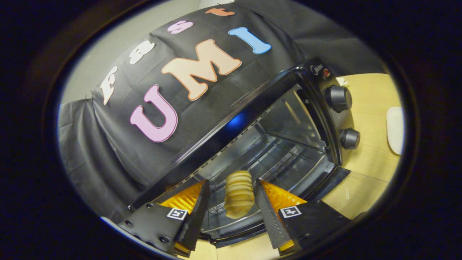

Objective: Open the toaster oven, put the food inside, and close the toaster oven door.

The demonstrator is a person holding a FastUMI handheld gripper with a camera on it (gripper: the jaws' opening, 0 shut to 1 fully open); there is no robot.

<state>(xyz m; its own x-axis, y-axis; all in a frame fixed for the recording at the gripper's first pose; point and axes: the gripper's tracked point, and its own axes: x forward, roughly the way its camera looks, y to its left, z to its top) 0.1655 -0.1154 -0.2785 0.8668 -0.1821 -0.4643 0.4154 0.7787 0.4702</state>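
— What's around your claw right now?

— My claw [232, 213] is tilted and pointing into the toaster oven [274, 137]. Its door [325, 186] is dropped open below the mouth, and I look straight at the wire rack [274, 159] inside. The food [238, 194], a ridged, pale brown pastry-like piece, sits between my two fingers [196, 213], over the front edge of the rack.

— Are you gripping it?

— No. My fingers are spread apart, with a visible gap on each side of the food, so neither one presses on it. The claw is released. Whether the food rests fully on the rack I cannot tell from here.

— Anything in the way?

— Nothing stands between the fingers and the oven's inside. The oven's top edge runs just above the opening, and a blue glint shows on it. To the right of the opening is the control panel with two dark knobs [339, 98], one above the other.

— And beyond the oven?

— It stands on a light wooden table [364, 169]. A white flat object [395, 130] lies near the table's far side, well apart from the oven; I cannot tell what it is.

— Any writing?

— A small brand mark [317, 68] and a red badge sit above the upper knob, too small for me to read surely. Each finger carries a square black-and-white marker [290, 211].
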